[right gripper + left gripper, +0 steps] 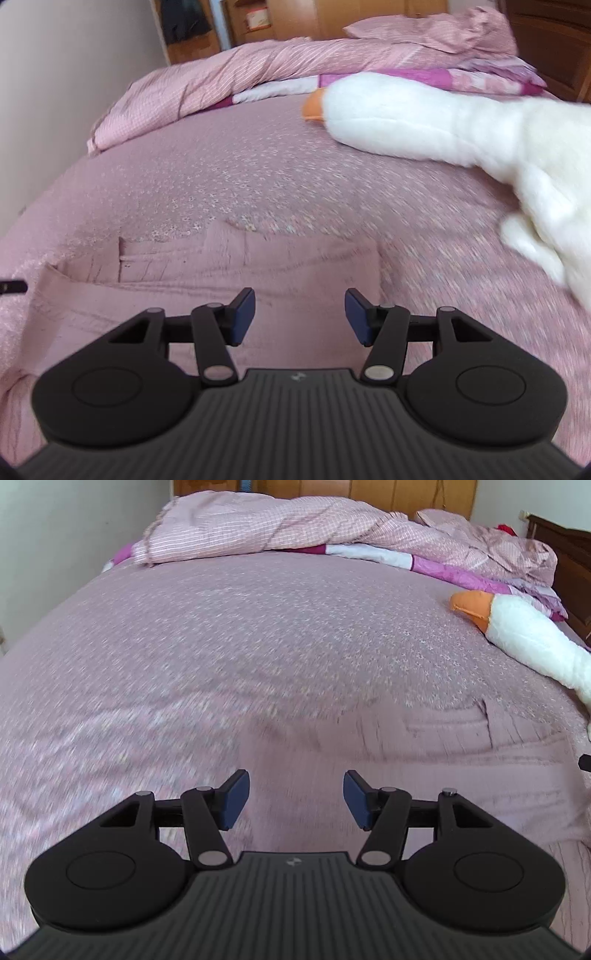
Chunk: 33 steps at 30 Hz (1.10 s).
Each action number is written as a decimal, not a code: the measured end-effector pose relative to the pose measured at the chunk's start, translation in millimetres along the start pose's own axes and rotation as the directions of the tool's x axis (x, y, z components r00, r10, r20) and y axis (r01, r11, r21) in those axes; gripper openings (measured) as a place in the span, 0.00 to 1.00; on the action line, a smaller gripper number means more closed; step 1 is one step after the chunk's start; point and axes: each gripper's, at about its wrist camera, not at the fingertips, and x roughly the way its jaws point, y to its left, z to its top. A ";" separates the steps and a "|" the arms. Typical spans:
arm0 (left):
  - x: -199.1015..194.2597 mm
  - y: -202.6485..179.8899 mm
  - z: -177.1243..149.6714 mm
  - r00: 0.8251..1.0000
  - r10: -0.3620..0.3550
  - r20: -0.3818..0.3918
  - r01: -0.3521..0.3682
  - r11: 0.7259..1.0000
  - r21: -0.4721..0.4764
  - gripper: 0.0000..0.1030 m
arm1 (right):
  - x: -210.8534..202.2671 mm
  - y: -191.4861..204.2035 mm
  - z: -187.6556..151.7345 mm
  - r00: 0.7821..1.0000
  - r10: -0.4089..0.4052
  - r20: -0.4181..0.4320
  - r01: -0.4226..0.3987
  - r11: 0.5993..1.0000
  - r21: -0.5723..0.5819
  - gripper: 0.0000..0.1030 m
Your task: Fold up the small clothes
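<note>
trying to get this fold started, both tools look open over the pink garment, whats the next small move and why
Probably lower the right tool onto the pink garment and close on its near edge. Both the right tool and the left tool are open and hold nothing, and the garment lies flat on the bed sheet, apart from the plush goose, so nothing is gripped yet for a fold.

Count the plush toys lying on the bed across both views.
1. A single white plush goose with an orange beak lies on the bed's right side, beyond the pink garment. Others may be hidden under the bunched quilt.
</note>
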 end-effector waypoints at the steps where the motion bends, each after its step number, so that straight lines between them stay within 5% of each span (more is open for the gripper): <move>1: 10.8 -1.3 7.8 1.000 -0.002 -0.013 0.002 1.000 0.010 0.62 | 7.2 2.1 5.0 1.000 0.010 -0.013 -0.010 1.000 -0.019 0.55; 11: 96.2 -15.3 42.4 0.990 -0.035 -0.134 0.054 0.989 0.137 0.63 | 67.4 19.9 35.1 0.994 0.035 -0.102 -0.049 0.989 -0.139 0.55; 16: 112.2 -19.4 43.8 0.996 -0.023 -0.092 0.042 0.976 0.216 0.69 | 91.9 24.5 37.3 0.991 -0.001 -0.134 -0.028 0.976 -0.218 0.55; 21: 129.6 -20.2 45.3 0.985 -0.100 -0.144 0.137 0.952 0.275 0.79 | 103.7 26.3 35.0 0.989 0.021 -0.144 -0.061 0.958 -0.280 0.60; 26: 134.2 -22.2 41.3 0.983 -0.126 -0.136 0.160 0.945 0.285 0.80 | 109.4 25.6 38.6 0.986 0.041 -0.163 -0.092 0.943 -0.319 0.64; 28: 132.0 -24.1 37.3 0.982 -0.144 -0.121 0.174 0.940 0.294 0.71 | 111.6 23.5 39.7 0.985 0.050 -0.164 -0.101 0.943 -0.318 0.64; 30: 126.3 -26.7 34.6 0.975 -0.188 -0.117 0.215 0.928 0.303 0.36 | 111.6 24.1 39.3 0.986 0.055 -0.160 -0.102 0.947 -0.306 0.59; 31: 123.7 -30.4 33.8 0.973 -0.196 -0.120 0.224 0.922 0.316 0.28 | 110.2 25.8 38.2 0.986 0.060 -0.154 -0.106 0.945 -0.310 0.44; 32: 121.7 -35.0 33.2 0.974 -0.193 -0.120 0.222 0.917 0.331 0.14 | 107.9 27.3 37.7 0.987 0.062 -0.149 -0.106 0.943 -0.314 0.19; 33: 119.4 -40.2 31.9 0.977 -0.178 -0.114 0.207 0.912 0.354 0.11 | 105.5 28.4 38.0 0.987 0.060 -0.148 -0.104 0.944 -0.314 0.06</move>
